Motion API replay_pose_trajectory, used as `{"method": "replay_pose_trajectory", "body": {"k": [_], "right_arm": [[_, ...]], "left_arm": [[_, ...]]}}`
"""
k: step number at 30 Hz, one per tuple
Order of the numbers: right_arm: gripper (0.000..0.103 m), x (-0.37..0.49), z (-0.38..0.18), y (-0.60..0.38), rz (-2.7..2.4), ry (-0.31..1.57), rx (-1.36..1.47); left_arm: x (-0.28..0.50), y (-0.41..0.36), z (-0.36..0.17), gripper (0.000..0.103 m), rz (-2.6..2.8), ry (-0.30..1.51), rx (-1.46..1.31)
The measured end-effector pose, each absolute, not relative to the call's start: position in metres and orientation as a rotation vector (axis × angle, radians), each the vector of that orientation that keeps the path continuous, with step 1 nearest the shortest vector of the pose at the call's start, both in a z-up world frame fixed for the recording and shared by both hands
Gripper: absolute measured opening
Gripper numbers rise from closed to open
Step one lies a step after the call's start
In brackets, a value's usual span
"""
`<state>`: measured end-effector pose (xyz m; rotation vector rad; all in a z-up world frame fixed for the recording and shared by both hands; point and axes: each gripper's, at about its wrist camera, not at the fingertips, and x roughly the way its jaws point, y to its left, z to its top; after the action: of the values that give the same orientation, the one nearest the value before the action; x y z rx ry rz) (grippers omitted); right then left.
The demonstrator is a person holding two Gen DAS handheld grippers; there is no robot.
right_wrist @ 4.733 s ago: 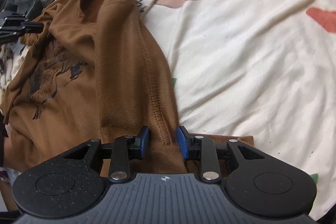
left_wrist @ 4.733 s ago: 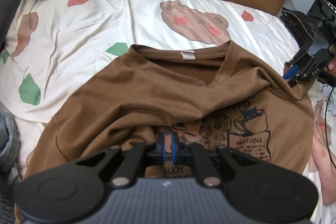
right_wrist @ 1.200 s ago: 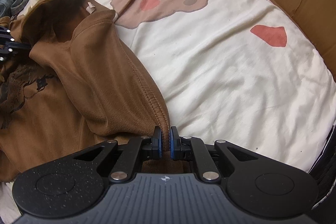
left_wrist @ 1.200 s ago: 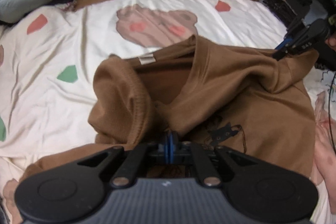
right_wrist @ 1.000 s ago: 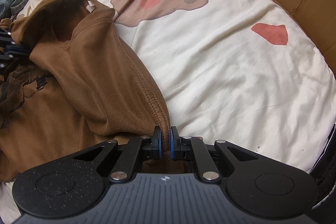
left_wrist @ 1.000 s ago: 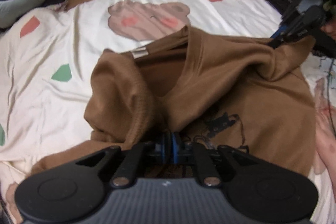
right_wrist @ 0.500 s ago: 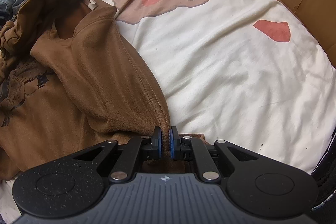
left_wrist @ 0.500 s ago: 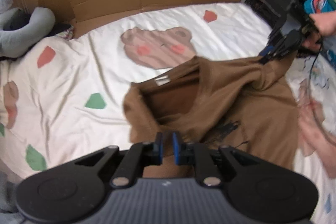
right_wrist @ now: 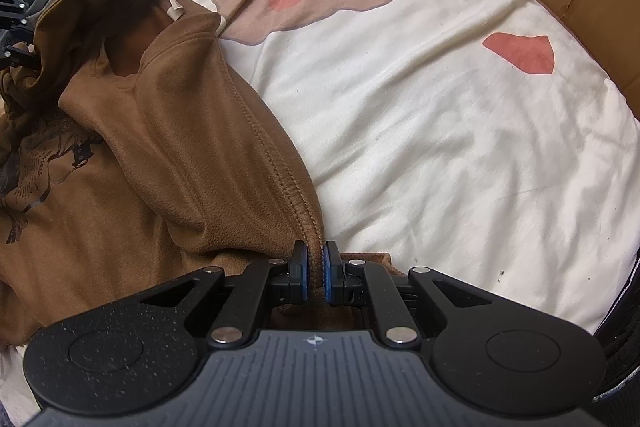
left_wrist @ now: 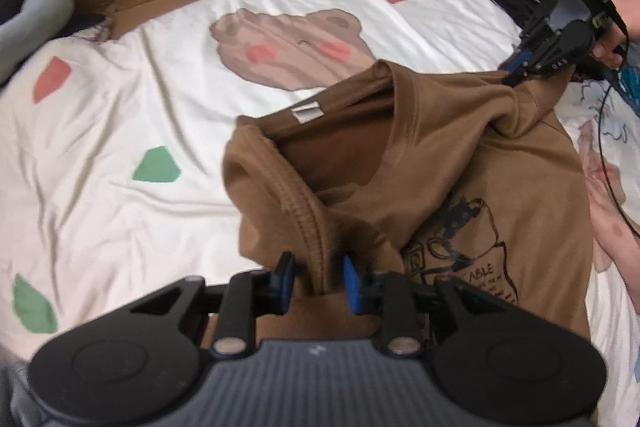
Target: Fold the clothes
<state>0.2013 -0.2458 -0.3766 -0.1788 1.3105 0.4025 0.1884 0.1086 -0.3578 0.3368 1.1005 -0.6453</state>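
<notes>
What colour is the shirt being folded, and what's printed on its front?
Brown shirt with a black line-drawing print and lettering; the left wrist view shows it best.

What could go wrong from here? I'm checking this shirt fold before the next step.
1. The left gripper is opening with the sleeve hem between its pads; the bunched sleeve may flop back and undo the fold.
2. The right gripper is clamped on the other hem; a pull could drag the brown shirt askew.
3. The collar lies crumpled, so creases may set.
</notes>
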Motion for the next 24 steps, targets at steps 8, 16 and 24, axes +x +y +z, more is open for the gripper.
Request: {"method": "replay_pose_trajectory", "body": {"k": [8,16,24], "right_arm": [[0.006,0.2,-0.378,-0.25,0.384,1.299,-0.152],[0.006,0.201,-0.373,-0.252,0.348,1.262,-0.172],[0.005,0.2,-0.357,-0.251,0.302,1.219,-0.193]], "left_arm": [[0.209,0.125,-0.384,0.015,-0.732,1.228,0.167],[0.21,0.143,-0.368,0.008,-0.701,1.221,0.163],[0.201,0.17,-0.339,0.005,-0.575,1.2,0.351]]}}
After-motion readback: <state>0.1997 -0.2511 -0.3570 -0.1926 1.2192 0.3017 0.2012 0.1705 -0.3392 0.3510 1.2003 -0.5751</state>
